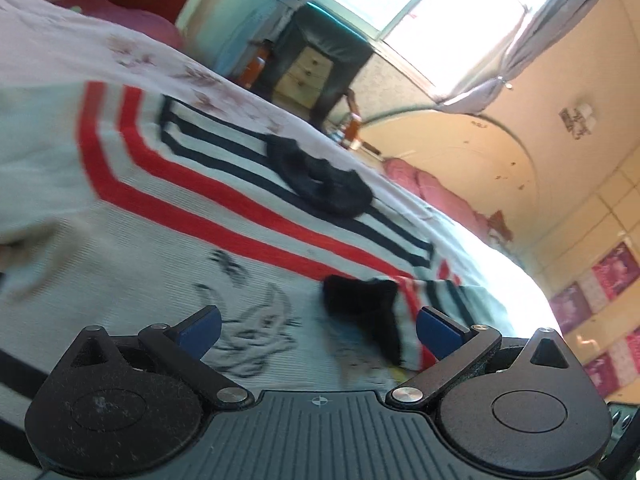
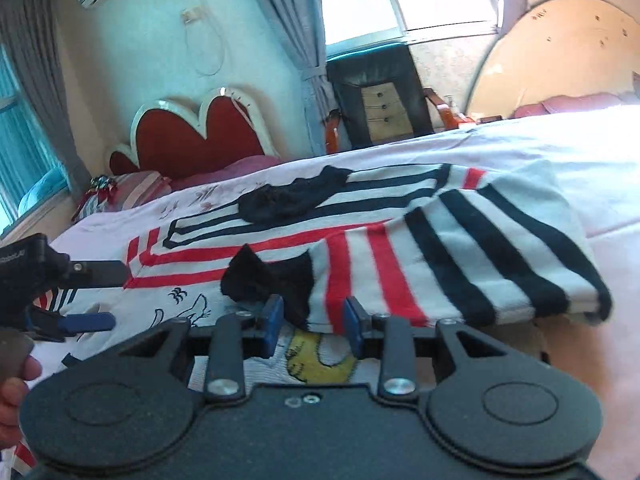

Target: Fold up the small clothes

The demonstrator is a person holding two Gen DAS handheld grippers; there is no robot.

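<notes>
A white sweater (image 1: 132, 216) with red and navy stripes, a black collar and a cartoon print lies flat on the bed. It also shows in the right wrist view (image 2: 400, 240), with one sleeve (image 2: 500, 256) folded across its body. Its black cuff (image 2: 272, 276) lies just in front of my right gripper (image 2: 314, 322), which is open around the sleeve's edge. The cuff also shows in the left wrist view (image 1: 360, 300). My left gripper (image 1: 318, 330) is open and empty, low over the print. It shows from the side in the right wrist view (image 2: 102, 296).
The bed has a pale floral sheet (image 2: 580, 152) and a red heart-shaped headboard (image 2: 196, 136). Pink pillows (image 2: 132, 192) lie at its head. A dark chair (image 2: 380, 96) and small drawers stand under the window beyond the bed.
</notes>
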